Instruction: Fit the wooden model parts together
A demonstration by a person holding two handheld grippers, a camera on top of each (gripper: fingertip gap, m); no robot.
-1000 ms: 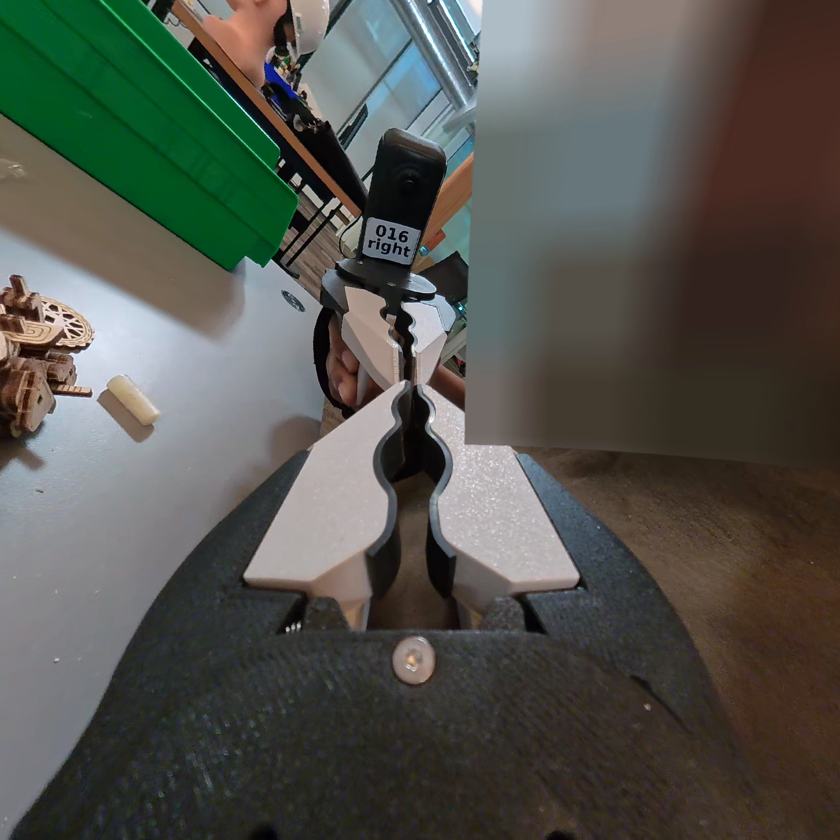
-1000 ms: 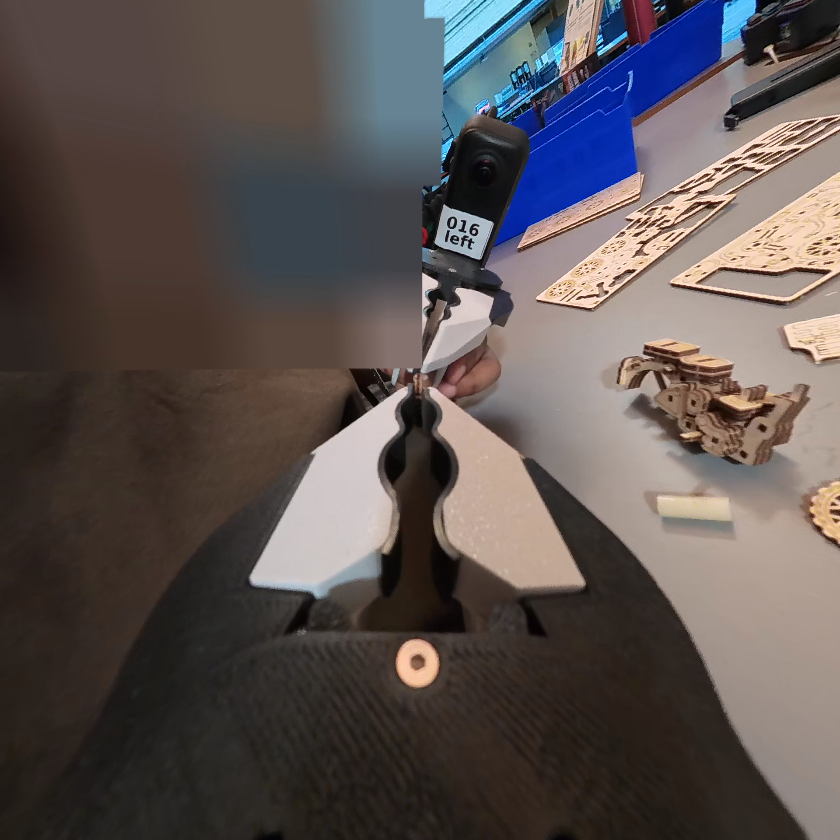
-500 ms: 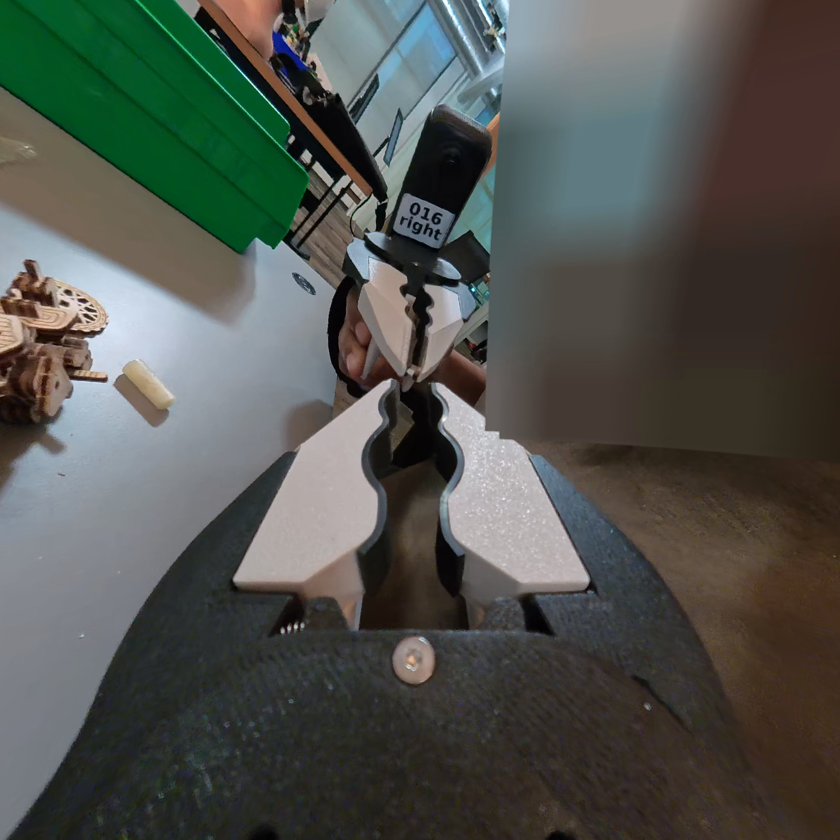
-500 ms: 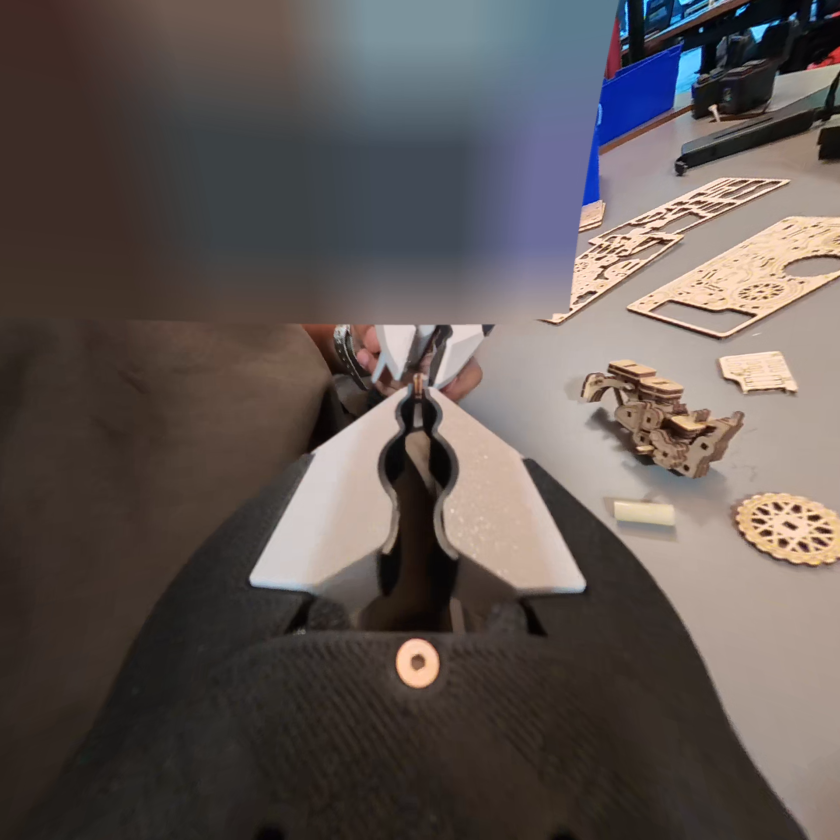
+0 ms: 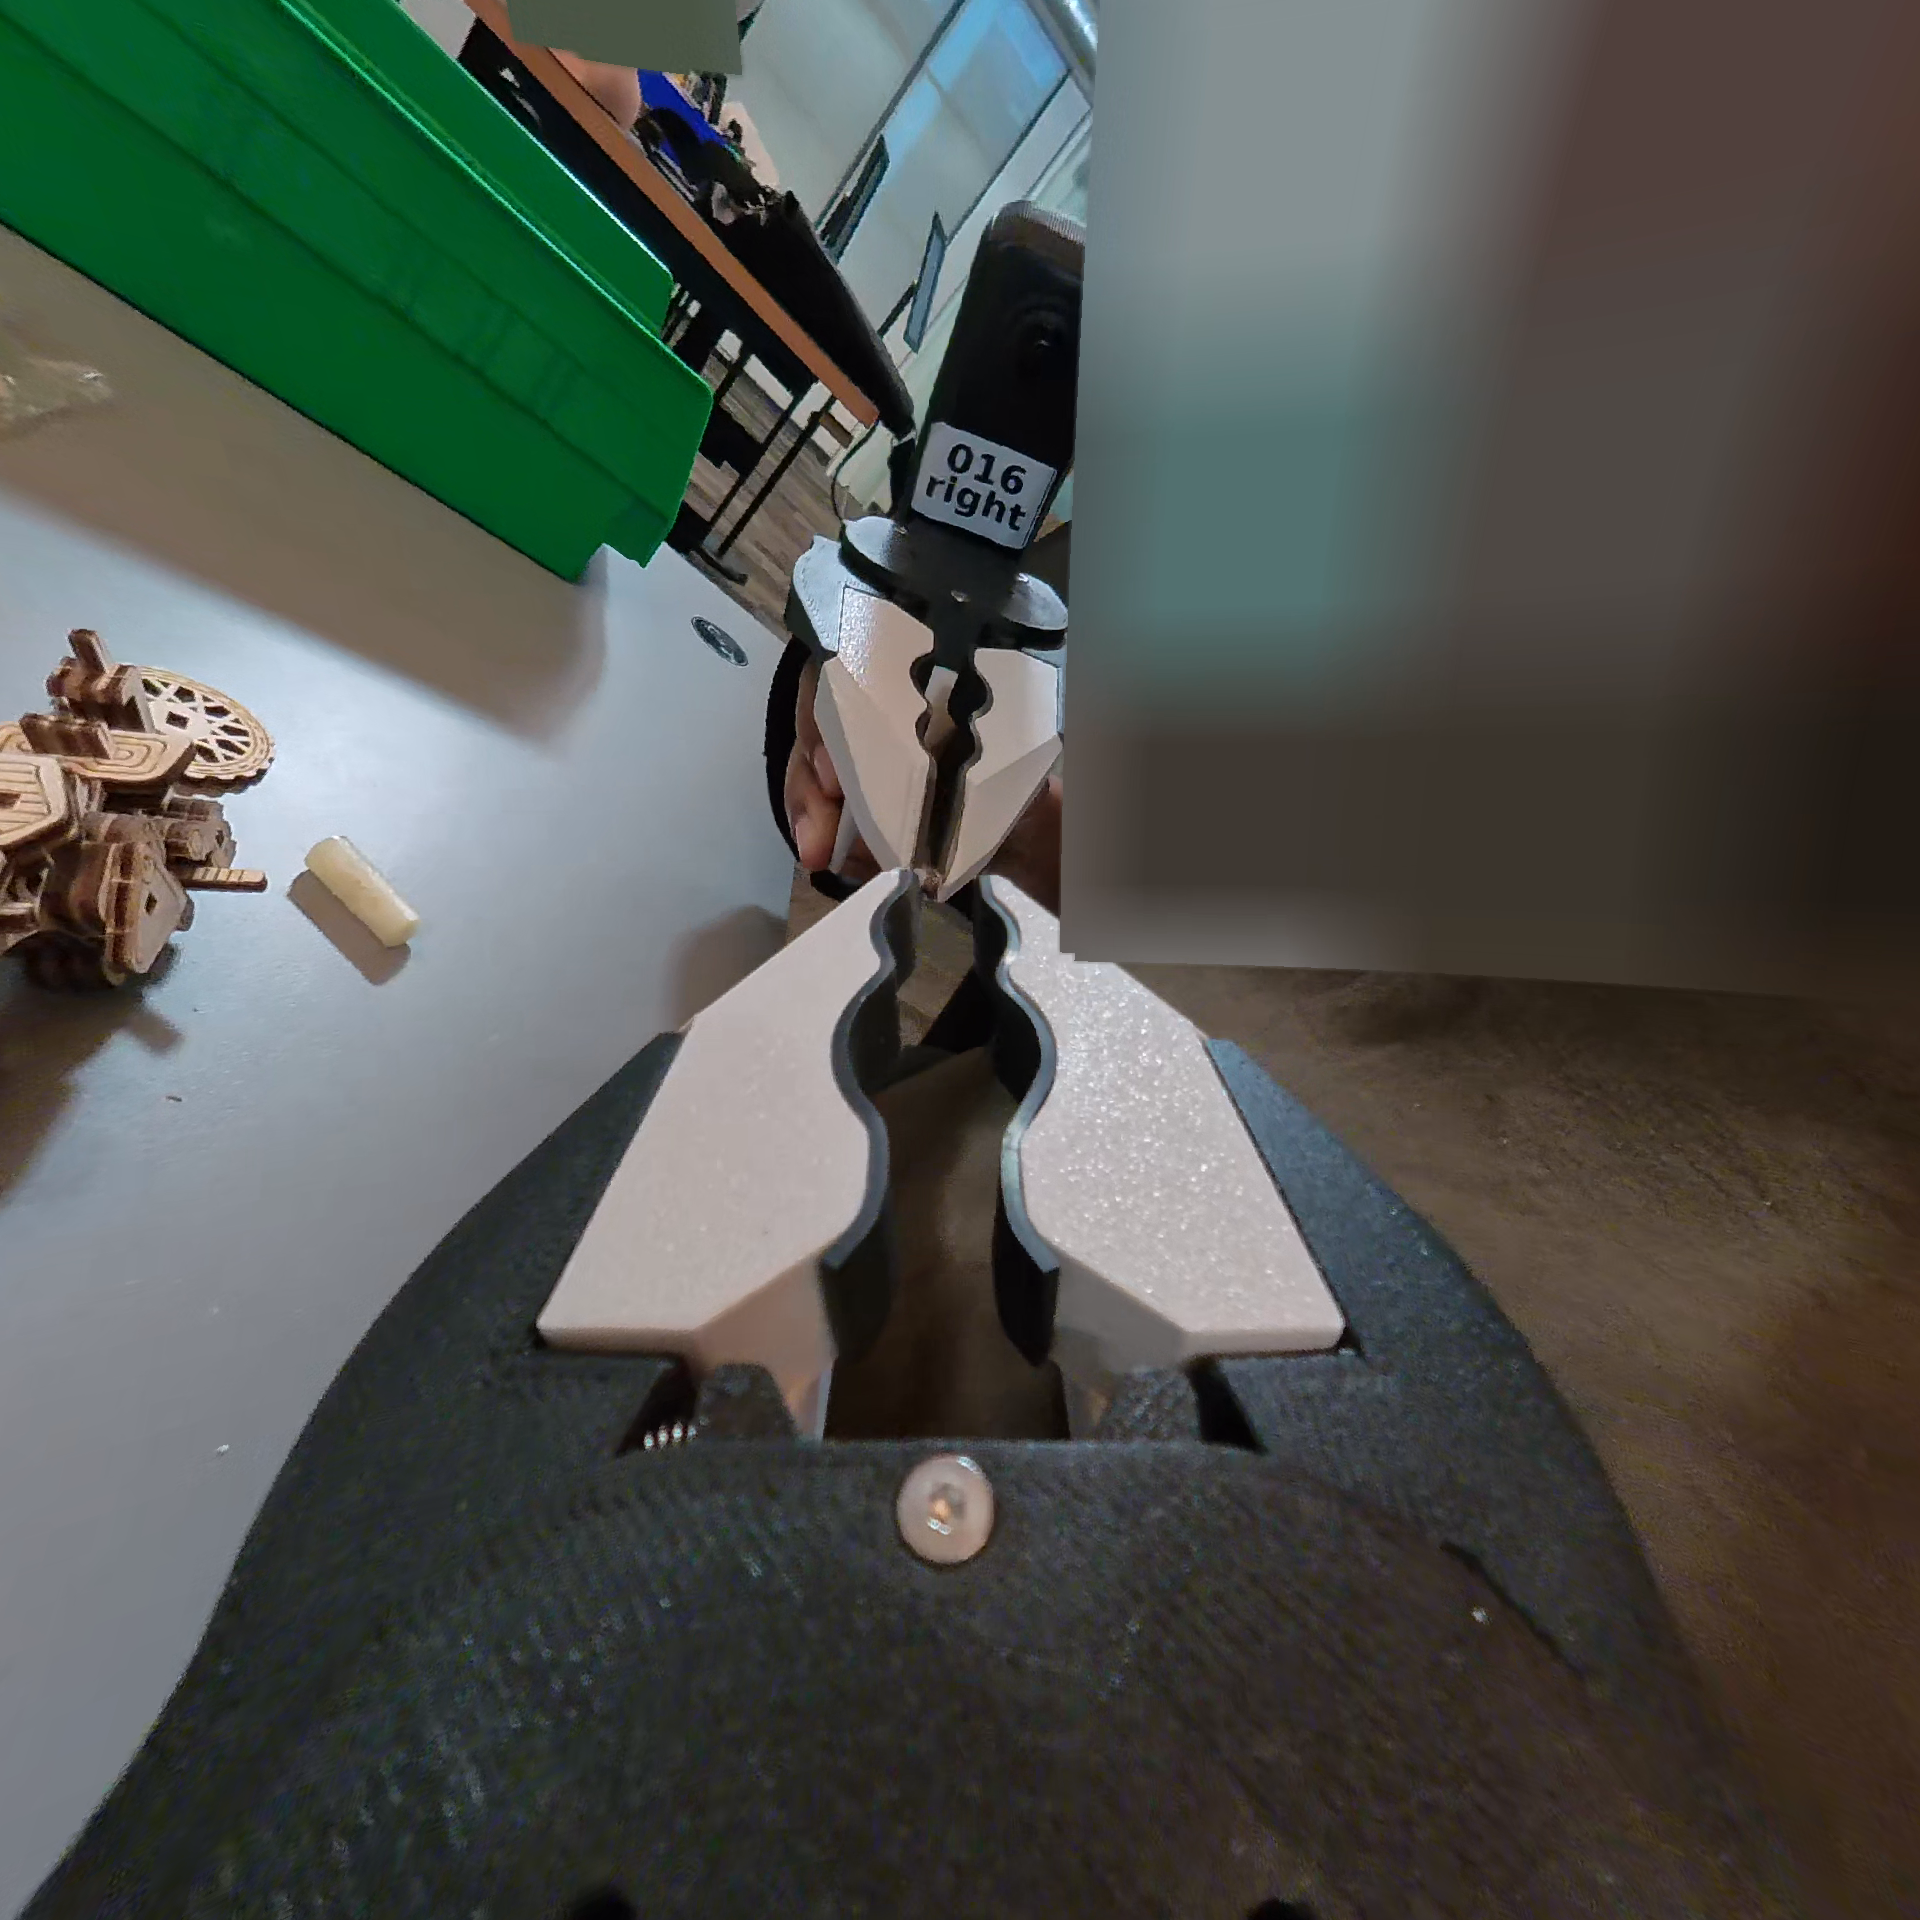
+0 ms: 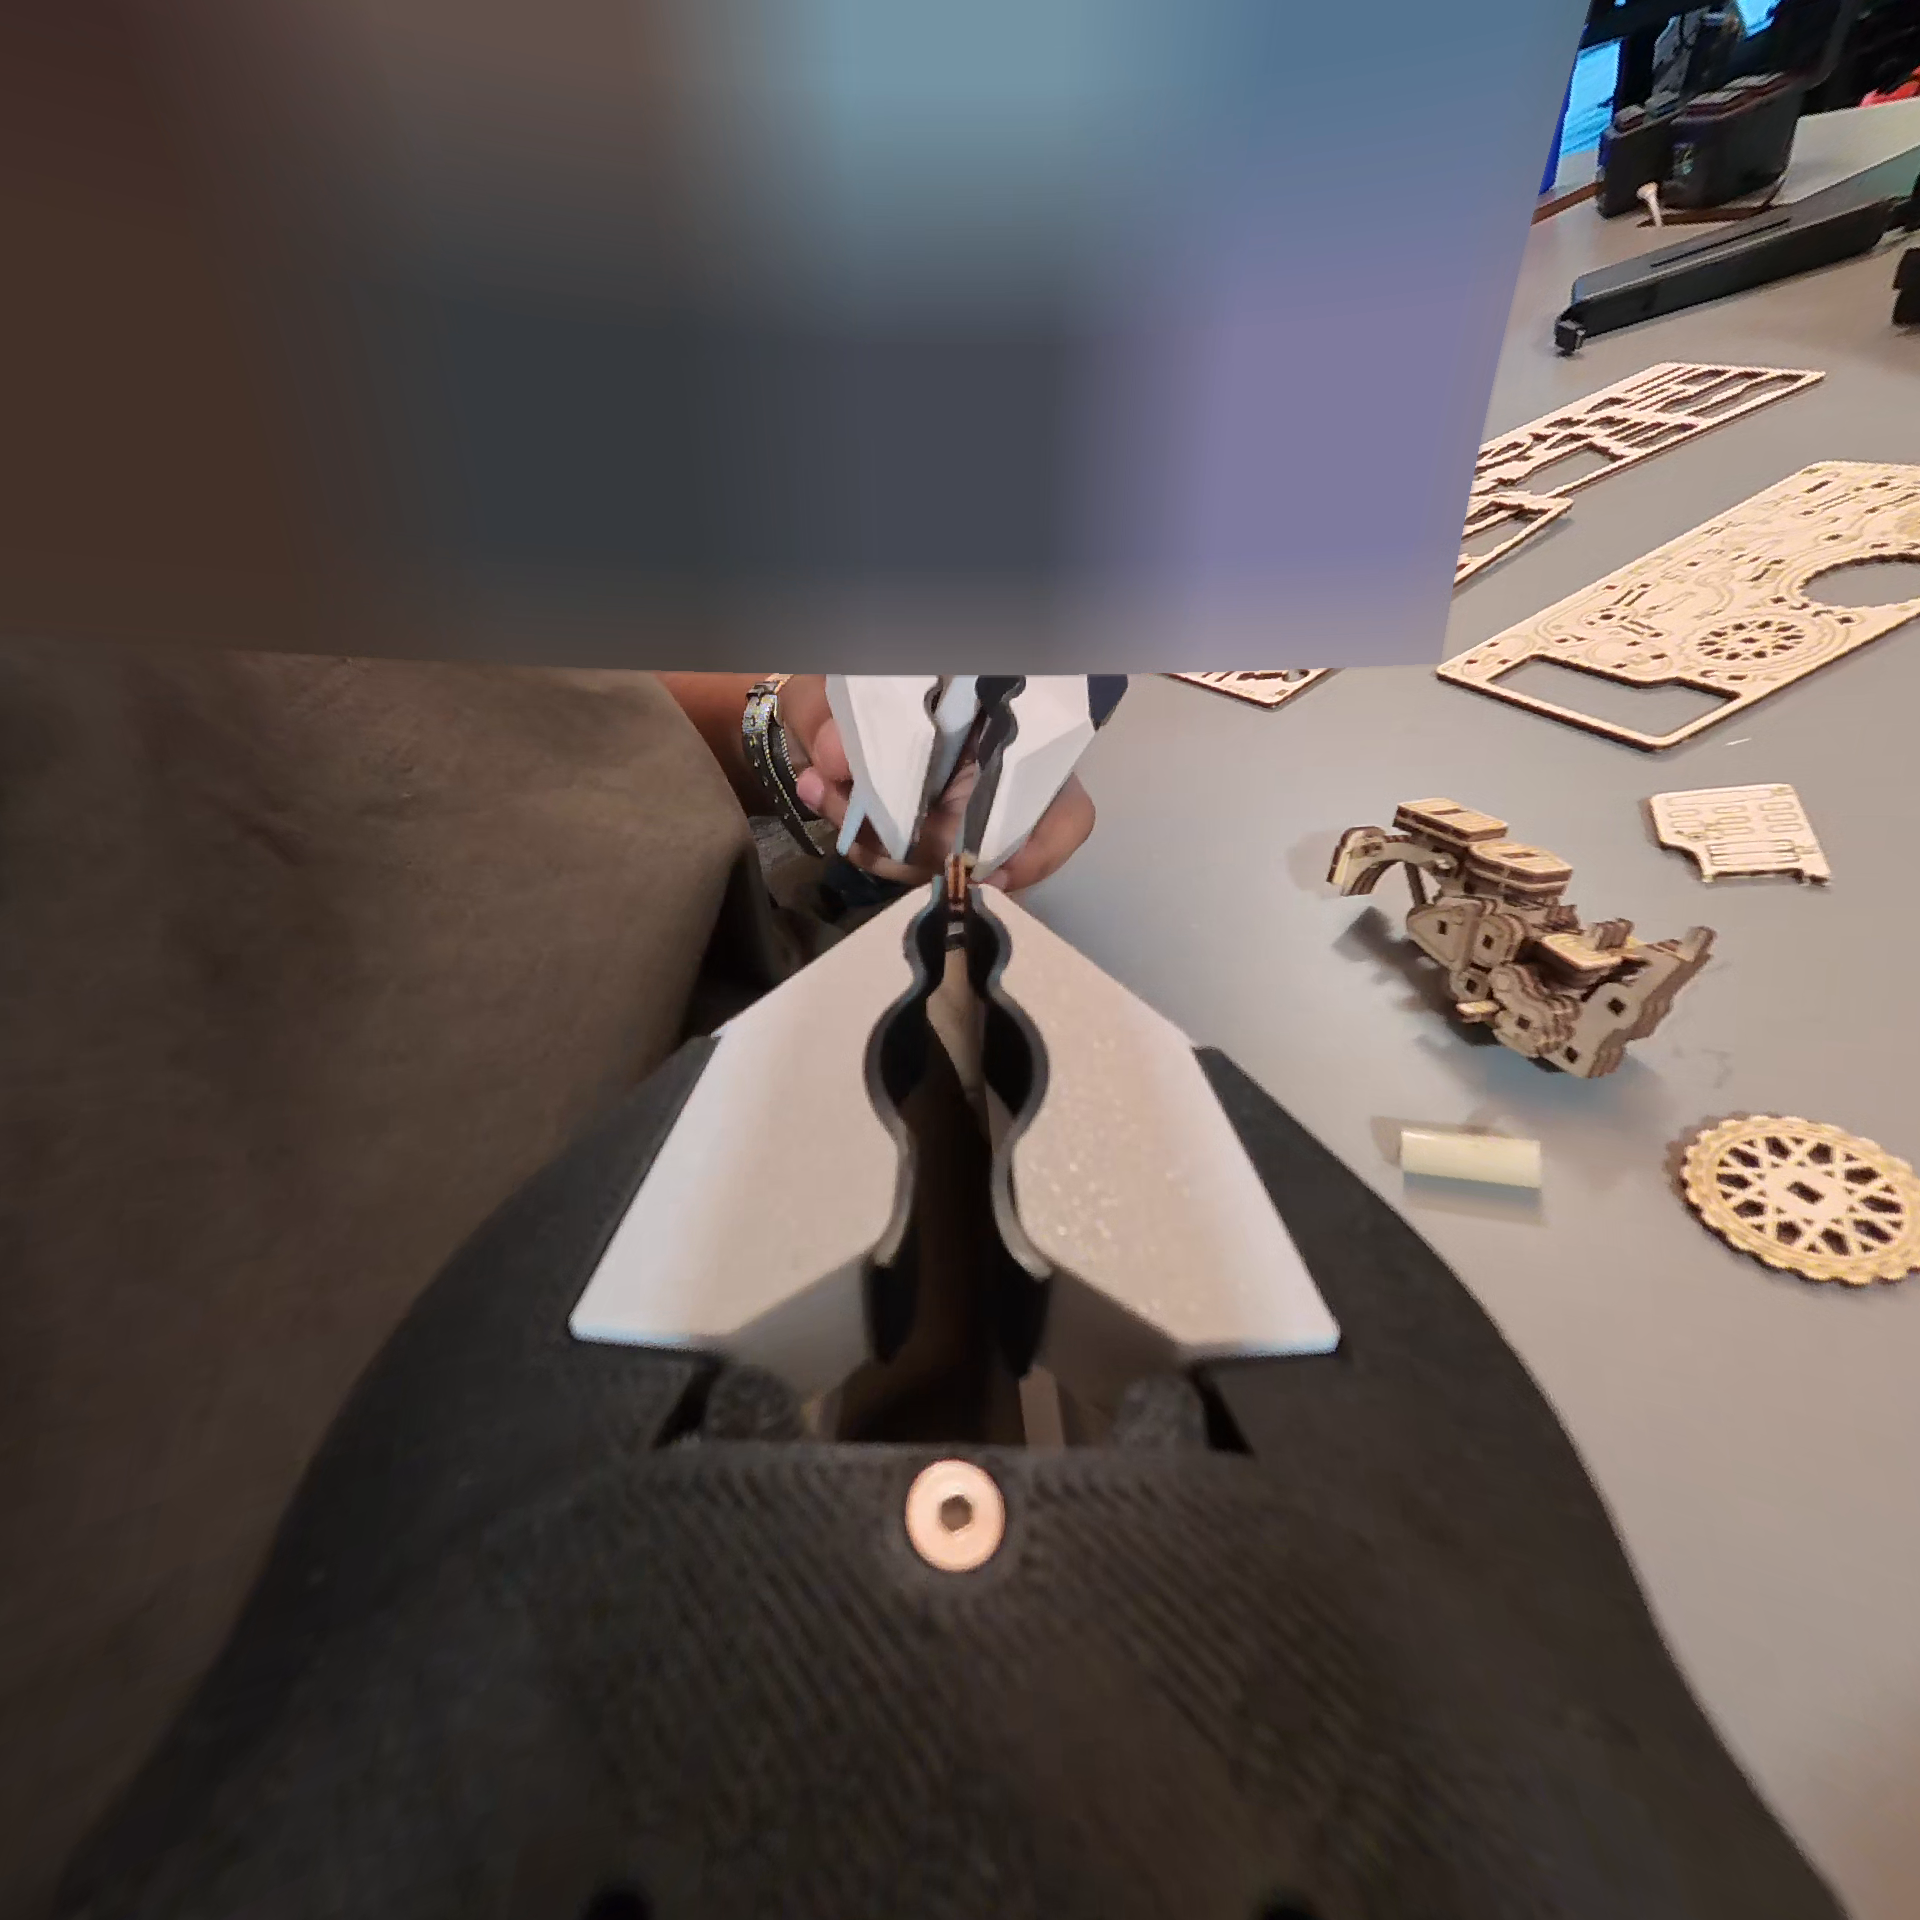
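Note:
My right gripper (image 6: 956,902) is shut on a small wooden part (image 6: 960,871) that sticks out past its tips. My left gripper (image 5: 943,885) faces it tip to tip, with its jaws a little apart around that part (image 5: 933,883) and not clamping it. Each gripper shows in the other's view: the right one in the left wrist view (image 5: 932,871), the left one in the right wrist view (image 6: 956,847). Both are held in the air at the table's edge, in front of a person's brown garment. A partly built wooden model (image 6: 1507,935) lies on the grey table (image 6: 1558,1455), also seen in the left wrist view (image 5: 94,862).
A wooden gear wheel (image 6: 1797,1195) and a cream cylinder (image 6: 1470,1155) lie next to the model. Laser-cut wooden sheets (image 6: 1714,613) and a small sheet piece (image 6: 1740,831) lie farther back. Green bins (image 5: 364,260) stand at the far left. Hands hold both grippers. My two grippers' fingertips are within a few centimetres of each other. Both grippers' tips are roughly 12 centimetres from the cream cylinder (image 6: 1470,1155). It is also in sight in the left wrist view (image 5: 352,897).
My left gripper's jaws have opened from nearly shut to a small gap. The right gripper has stayed shut on the small part, and both grippers have shifted slightly while staying tip to tip.

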